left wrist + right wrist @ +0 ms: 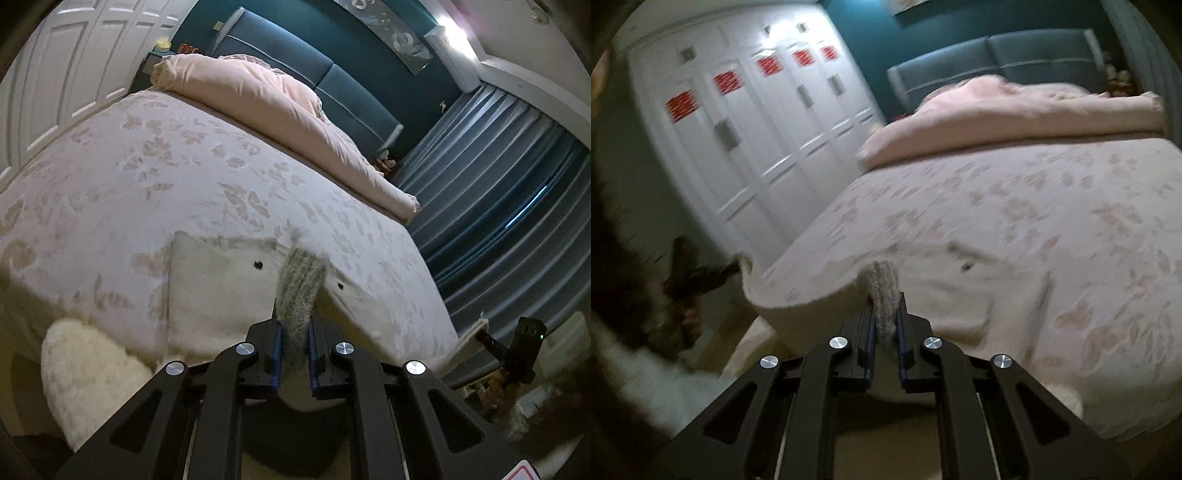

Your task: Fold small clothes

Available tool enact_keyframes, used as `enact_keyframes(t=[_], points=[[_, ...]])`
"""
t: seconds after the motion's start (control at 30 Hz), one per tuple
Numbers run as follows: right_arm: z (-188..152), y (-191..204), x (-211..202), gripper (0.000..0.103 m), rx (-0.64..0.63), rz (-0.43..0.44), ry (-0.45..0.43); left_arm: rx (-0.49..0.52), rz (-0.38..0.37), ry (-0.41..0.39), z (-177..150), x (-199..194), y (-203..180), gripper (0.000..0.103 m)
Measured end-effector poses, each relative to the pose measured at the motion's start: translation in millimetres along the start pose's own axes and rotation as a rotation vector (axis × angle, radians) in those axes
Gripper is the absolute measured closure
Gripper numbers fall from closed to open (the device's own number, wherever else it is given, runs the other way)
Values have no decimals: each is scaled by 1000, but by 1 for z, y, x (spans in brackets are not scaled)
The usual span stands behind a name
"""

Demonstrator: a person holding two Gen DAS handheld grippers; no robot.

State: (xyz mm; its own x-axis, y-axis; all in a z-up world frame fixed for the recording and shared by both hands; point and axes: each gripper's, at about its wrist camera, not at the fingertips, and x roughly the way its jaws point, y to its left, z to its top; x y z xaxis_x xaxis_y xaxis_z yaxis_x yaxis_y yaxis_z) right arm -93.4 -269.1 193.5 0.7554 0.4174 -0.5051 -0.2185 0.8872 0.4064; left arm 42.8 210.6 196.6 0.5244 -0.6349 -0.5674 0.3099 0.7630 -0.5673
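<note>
Because each gripper, left (294,347) and right (885,325), pinches only a fuzzy grey cuff (300,291), the cream garment (221,295) could slip toward the bed (110,184) edge.

Dim room, lit mainly by a glaring lamp (448,27) high on the wall. The right wrist view is motion-blurred (wardrobe doors (750,122) smeared); both views bend and darken at the edges.

The left tool (294,354) is clamped on a grey fuzzy band (297,291) of a cream garment (221,291) with two dark buttons, which lies at the near edge of the floral bed (166,177), with a rolled pink duvet (266,99) at its far edge.
</note>
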Motion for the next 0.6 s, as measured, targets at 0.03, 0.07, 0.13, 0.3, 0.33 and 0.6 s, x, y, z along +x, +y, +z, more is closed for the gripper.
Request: enact_keyframes(t=[0.03, 0.07, 0.13, 0.3, 0.33, 0.6], points=[[8, -13, 12, 95, 20, -46, -33, 16, 8, -8, 9, 8, 0, 95], [14, -24, 20, 95, 40, -76, -53, 34, 14, -10, 24, 21, 1, 95], [30, -58, 51, 95, 98, -137, -85, 63, 47, -18, 48, 49, 5, 95], [33, -141, 148, 94, 275, -284, -9, 52, 167, 61, 88, 169, 47, 94], [28, -153, 167, 94, 308, -308, 24, 43, 181, 81, 87, 187, 55, 94], [12, -172, 229, 85, 378, -524, 149, 21, 389, 168, 58, 266, 92, 78]])
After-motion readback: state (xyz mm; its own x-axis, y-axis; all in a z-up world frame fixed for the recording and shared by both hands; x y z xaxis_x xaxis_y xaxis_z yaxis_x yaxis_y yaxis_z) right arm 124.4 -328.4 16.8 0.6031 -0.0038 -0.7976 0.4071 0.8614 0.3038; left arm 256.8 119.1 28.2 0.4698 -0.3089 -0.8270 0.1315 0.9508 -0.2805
